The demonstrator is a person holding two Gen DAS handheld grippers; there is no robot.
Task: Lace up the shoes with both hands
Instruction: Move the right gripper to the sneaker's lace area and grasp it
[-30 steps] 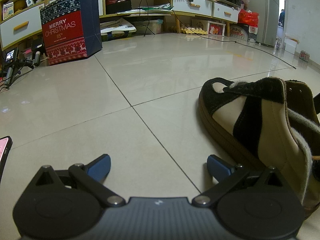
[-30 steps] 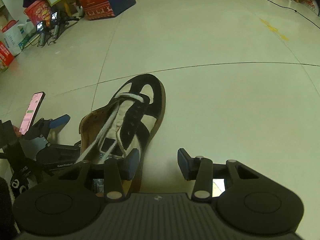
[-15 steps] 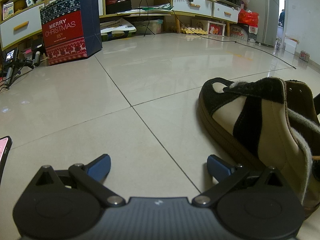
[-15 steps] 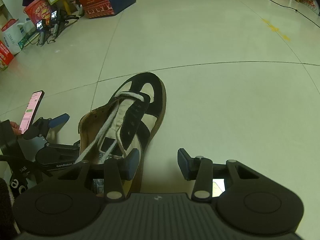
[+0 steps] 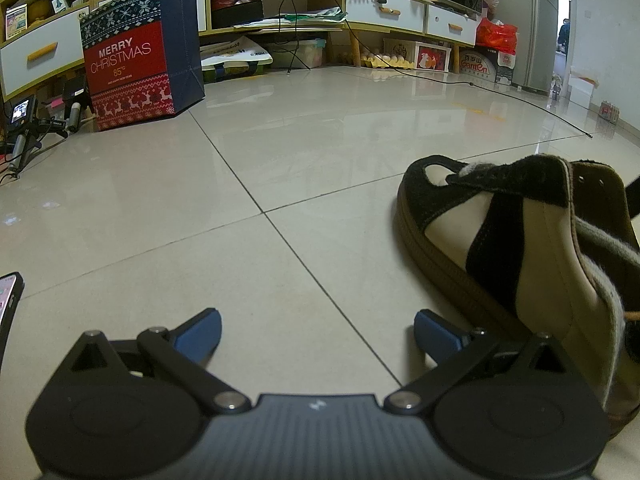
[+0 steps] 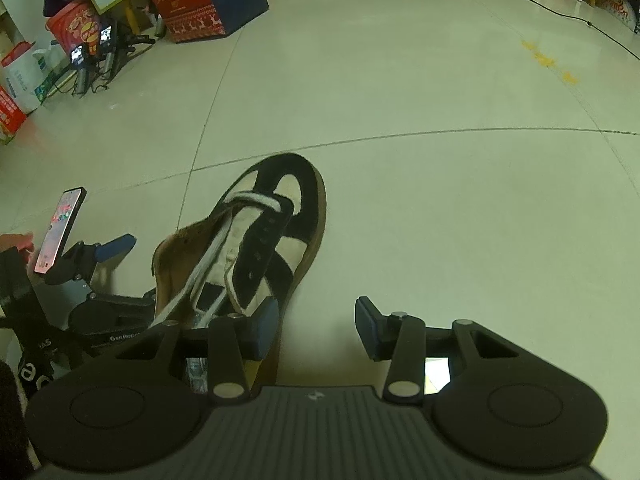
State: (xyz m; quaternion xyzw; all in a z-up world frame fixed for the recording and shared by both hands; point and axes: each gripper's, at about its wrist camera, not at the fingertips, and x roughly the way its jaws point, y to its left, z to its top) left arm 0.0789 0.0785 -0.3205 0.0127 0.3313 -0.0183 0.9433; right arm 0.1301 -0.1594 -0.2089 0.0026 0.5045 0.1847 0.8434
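Your black and cream shoe (image 6: 276, 236) sits on the tiled floor (image 5: 280, 168) between your two tools, its white lace (image 6: 208, 264) hanging loose, and your left tool (image 5: 316, 334) and right tool (image 6: 316, 326) both stand apart, holding nothing.

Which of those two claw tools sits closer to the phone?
The left gripper: the phone stands right beside it, while the right gripper sits on the shoe's far side.

A black-and-cream shoe (image 6: 276, 236) with white lace (image 6: 252, 200) lies on pale tiles, the red-and-navy Christmas bag (image 5: 140, 64) well beyond it.
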